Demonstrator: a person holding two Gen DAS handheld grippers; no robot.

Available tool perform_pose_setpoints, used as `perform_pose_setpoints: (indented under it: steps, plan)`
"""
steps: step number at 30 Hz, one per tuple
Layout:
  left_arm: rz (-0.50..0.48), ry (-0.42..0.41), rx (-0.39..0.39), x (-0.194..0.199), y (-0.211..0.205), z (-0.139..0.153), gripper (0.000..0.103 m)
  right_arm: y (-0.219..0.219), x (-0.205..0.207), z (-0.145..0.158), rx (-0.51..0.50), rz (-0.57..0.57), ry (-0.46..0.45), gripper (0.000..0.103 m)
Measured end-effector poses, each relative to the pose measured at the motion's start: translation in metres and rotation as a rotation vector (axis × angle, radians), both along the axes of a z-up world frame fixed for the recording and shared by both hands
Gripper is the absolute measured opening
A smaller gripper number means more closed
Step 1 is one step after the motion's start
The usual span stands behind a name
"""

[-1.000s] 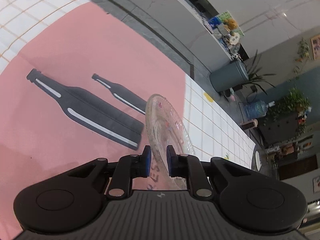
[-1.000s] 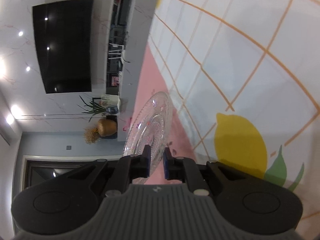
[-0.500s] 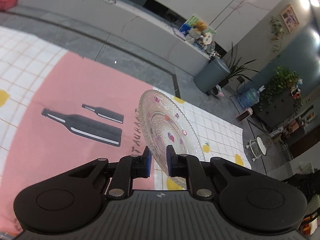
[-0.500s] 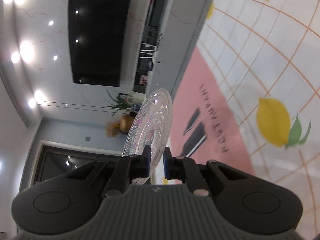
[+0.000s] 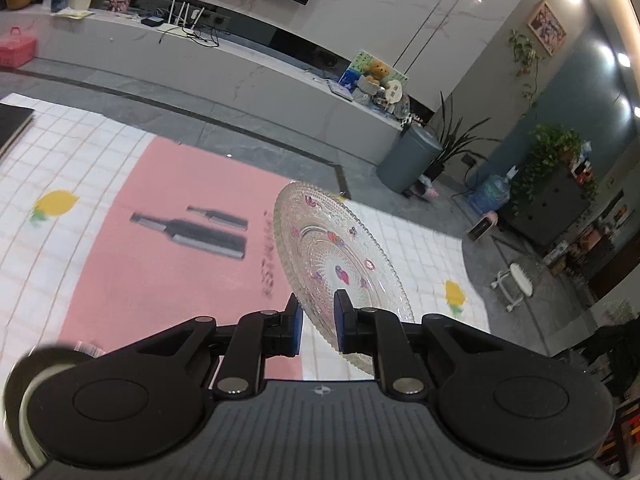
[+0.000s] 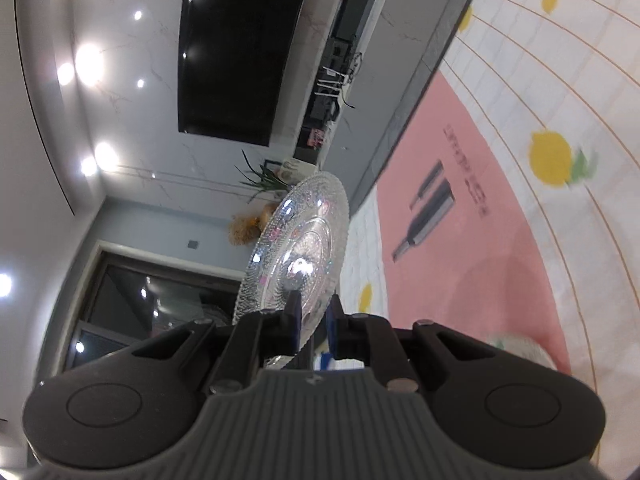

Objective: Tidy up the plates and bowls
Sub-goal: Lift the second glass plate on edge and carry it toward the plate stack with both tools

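A clear glass plate (image 5: 332, 248) with small coloured motifs stands on edge above the floor mat (image 5: 160, 272). My left gripper (image 5: 316, 322) is shut on its near rim, and the plate tilts away to the upper left. In the right wrist view a similar patterned glass plate (image 6: 300, 248) is held high in front of the wall, with my right gripper (image 6: 314, 322) shut on its lower rim. Neither view shows the other gripper.
The pink and white mat (image 6: 500, 208) with bottle and lemon prints lies below. A long grey TV bench (image 5: 240, 68), a grey bin (image 5: 408, 160) and a white stool (image 5: 516, 284) stand beyond it. A blurred pale round object (image 6: 516, 350) sits low right of my right gripper.
Both grippers have risen well above the mat, each still holding its plate, so the mat looks smaller and more of the room shows. Both views have rolled.
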State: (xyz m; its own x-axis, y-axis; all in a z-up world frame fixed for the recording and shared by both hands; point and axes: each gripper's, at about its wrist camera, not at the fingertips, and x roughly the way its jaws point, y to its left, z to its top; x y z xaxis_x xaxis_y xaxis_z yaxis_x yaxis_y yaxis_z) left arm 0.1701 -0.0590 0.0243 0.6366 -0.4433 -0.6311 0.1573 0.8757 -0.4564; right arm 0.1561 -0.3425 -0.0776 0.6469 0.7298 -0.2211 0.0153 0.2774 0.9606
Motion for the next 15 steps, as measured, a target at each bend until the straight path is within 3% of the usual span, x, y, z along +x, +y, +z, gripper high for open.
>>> perform_pose_setpoints:
  steps: [7, 15]
  plan:
    - [0.004, 0.042, -0.022, -0.034, 0.005, -0.026, 0.018, 0.002, -0.048, -0.023, 0.028, 0.006, 0.065, 0.010]
    - [-0.018, 0.078, 0.031, -0.043, -0.003, -0.048, 0.023, -0.005, -0.046, -0.051, 0.039, 0.040, 0.144, 0.010]
